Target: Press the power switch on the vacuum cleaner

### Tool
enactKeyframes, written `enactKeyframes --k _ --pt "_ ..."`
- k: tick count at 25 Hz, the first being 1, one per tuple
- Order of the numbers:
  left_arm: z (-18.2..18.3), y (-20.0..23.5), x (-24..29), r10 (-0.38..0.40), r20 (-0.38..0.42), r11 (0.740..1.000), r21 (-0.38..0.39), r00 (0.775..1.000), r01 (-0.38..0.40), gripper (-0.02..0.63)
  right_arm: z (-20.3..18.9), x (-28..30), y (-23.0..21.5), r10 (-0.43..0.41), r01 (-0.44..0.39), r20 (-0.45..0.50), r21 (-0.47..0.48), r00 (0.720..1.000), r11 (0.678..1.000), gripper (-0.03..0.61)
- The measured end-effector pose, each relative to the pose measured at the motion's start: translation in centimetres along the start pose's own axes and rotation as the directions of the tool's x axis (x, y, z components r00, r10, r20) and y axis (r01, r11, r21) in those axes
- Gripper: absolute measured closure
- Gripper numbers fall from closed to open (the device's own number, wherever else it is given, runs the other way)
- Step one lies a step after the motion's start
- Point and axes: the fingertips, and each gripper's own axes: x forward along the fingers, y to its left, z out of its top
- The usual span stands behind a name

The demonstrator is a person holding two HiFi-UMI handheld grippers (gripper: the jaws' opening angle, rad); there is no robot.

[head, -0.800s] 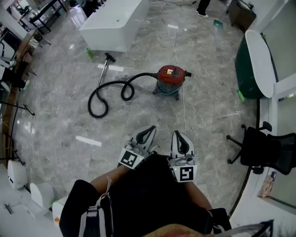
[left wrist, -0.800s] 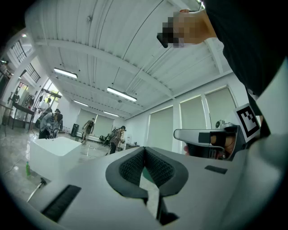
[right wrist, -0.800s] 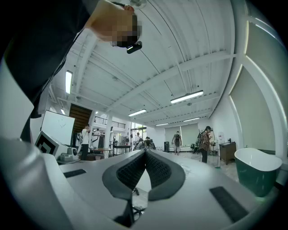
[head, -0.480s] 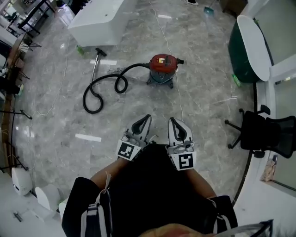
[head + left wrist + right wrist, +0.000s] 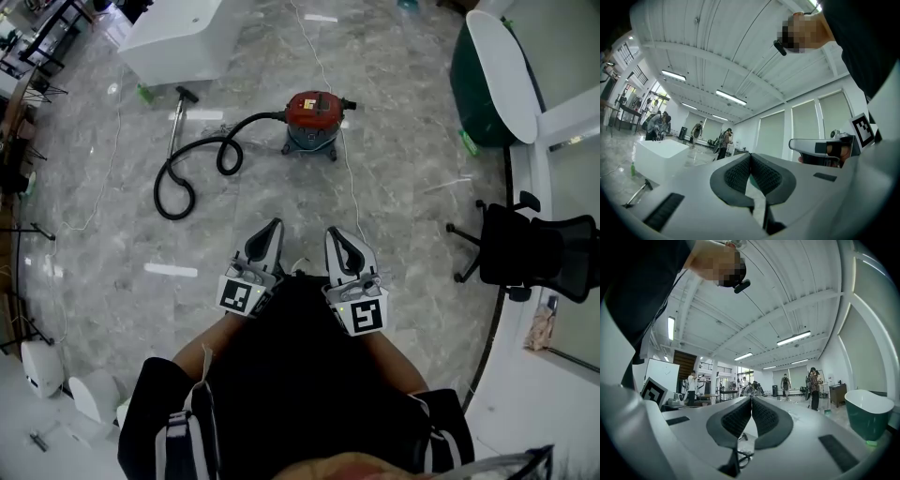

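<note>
The red vacuum cleaner (image 5: 312,116) stands on the grey marble floor, well ahead of me. Its black hose (image 5: 190,175) loops off to the left and ends in a wand with a floor nozzle (image 5: 178,101). Both grippers are held close to my body, pointing toward the vacuum and far short of it. The left gripper (image 5: 275,225) (image 5: 750,156) is shut, its ribbed pads meeting with nothing between them. The right gripper (image 5: 332,232) (image 5: 751,399) is shut and empty too. Beside it, in the left gripper view, the right gripper's body shows at the right.
A white cable (image 5: 352,199) runs across the floor from the vacuum toward me. A white counter block (image 5: 178,37) stands far left, a green tub with a white rim (image 5: 495,75) far right, a black office chair (image 5: 532,255) at the right. Several people stand in the distance.
In the head view the vacuum and hose now sit higher and further left. Both grippers shifted slightly left and stayed shut near my body.
</note>
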Motion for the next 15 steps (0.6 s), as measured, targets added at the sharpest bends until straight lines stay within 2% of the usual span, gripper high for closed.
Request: enactKeyframes --k 7,15 --pt "0.4 -0.1 -0.2 0.032 -0.004 0.999 -0.009 0.999 -0.032 0.594 -1.1 -1.0 -0.7 -0.027 0.029 -0.029 0.064 0.999 0.998 0.558" --pt "0.0 -1.6 1.4 -0.02 -0.008 1.0 -0.006 1.0 0.019 0.594 -1.2 -2.1 -2.0 -0.069 0.073 -0.04 0.107 0.997 0.992 0.558"
